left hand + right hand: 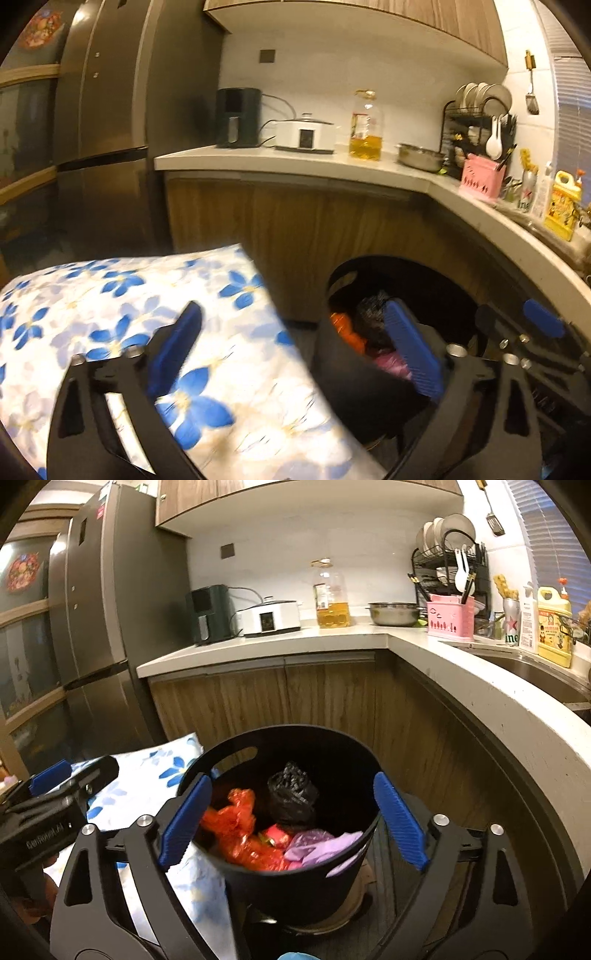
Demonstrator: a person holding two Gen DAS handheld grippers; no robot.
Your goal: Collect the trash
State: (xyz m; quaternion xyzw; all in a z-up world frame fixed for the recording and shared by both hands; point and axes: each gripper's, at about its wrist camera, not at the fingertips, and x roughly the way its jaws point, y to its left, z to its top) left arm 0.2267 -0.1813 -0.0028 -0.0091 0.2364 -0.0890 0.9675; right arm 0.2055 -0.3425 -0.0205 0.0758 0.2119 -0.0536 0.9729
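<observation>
The left tongs (299, 350) are seen wide apart in the left wrist view, with nothing held between the blue ribbed pads. One pad (177, 347) is placed over a white cloth with blue flowers (129, 295); the other pad (410, 350) is placed over the round black plastic bucket (347, 376). Inside the bucket, an orange crinkly bag (347, 332) and a black crumpled bag (371, 314) can be seen, a little blurred. The bucket is set low, in front of brown wooden cupboard doors (295, 218). Up on the pale surface (280, 162), a tall clear bottle of yellow oil (365, 125) is stood near a white cooker (306, 134).

In the right wrist view, the right tongs (291, 819) are also spread wide and empty, with one pad on each side of the black bucket (295, 890). The trash is seen lying in it: the orange bag (236, 827), the black bag (291, 797), and a soft purple plastic bag (321, 845). The flowered cloth (147, 794) is just beside the bucket, on the left. The other gripper is seen at the left edge.
</observation>
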